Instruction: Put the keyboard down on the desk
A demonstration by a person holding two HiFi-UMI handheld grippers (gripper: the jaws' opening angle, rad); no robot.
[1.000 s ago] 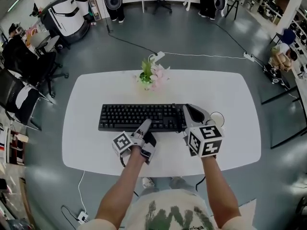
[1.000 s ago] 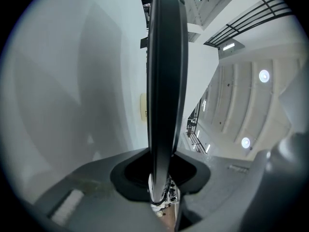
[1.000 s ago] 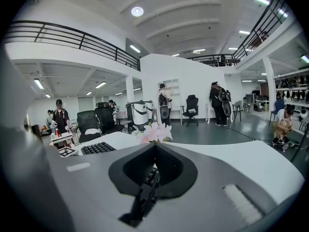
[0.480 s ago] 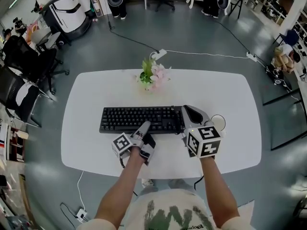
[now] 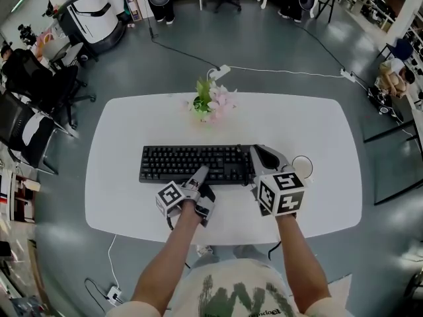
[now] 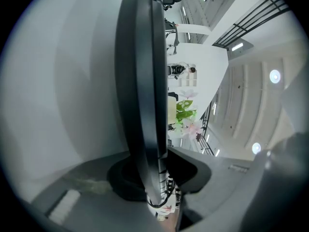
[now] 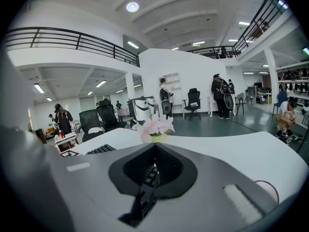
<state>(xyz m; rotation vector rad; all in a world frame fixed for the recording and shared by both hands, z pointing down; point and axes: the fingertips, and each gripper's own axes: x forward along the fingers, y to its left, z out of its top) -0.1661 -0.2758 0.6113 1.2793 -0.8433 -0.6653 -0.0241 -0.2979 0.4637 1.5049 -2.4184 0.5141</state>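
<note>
White oval-cornered desk (image 5: 132,131) standing on a grey floor (image 5: 264,51). A black keyboard (image 5: 195,163) lies lengthwise across its middle, towards the near edge. A potted plant (image 5: 211,101) with green leaves and pink flowers stands at the centre of the far edge. A thin ring (image 5: 302,166) lies flat just beside the keyboard's right end.

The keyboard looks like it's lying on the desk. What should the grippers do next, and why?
Probably let go. The keyboard looks flat on the desk; the left gripper has its front edge between its jaws, which are opening, and the right gripper is clamped on its right end.
</note>
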